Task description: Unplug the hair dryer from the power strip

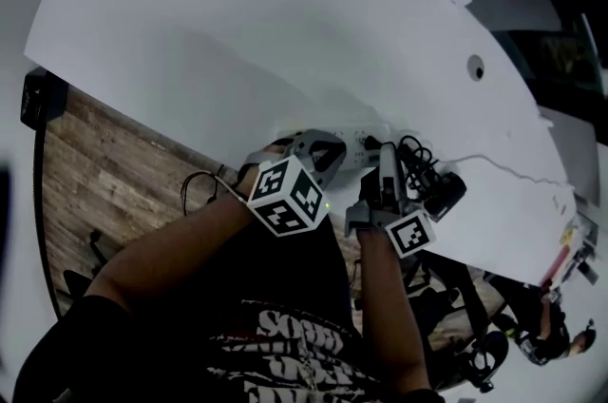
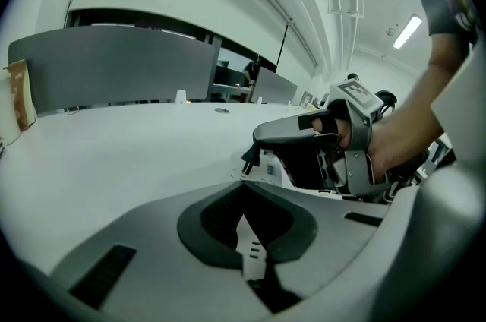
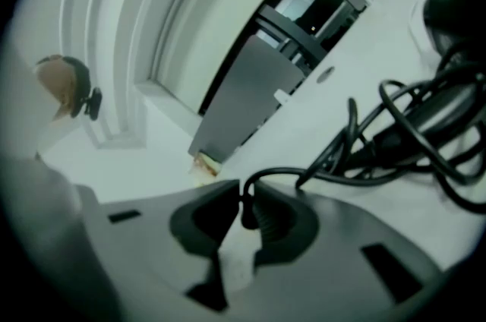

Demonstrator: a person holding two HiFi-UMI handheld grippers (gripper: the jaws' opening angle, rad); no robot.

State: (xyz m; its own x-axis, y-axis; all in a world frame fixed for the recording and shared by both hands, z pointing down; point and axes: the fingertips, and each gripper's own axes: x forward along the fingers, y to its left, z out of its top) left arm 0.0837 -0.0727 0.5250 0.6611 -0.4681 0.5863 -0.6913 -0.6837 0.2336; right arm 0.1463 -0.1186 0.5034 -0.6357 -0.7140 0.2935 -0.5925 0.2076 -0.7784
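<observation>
Sitting pinched inside the right claw (image 3: 239,195) is the dryer's plug (image 3: 247,216).

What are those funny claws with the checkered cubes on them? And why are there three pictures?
There is no robot here. A person holds a two-jaw claw, called a gripper, in each hand. The checkered cubes are part of the grippers.

One picture comes from a camera on the person's head, looking down at the white table. The other two come from cameras riding on the grippers, each looking along its own jaws.

On the table lie a white power strip, a black hair dryer and a tangled cord.

The right gripper pinches the cord near its plug. The left gripper sits at the strip's end with its jaws together, gripping nothing I can make out.
</observation>
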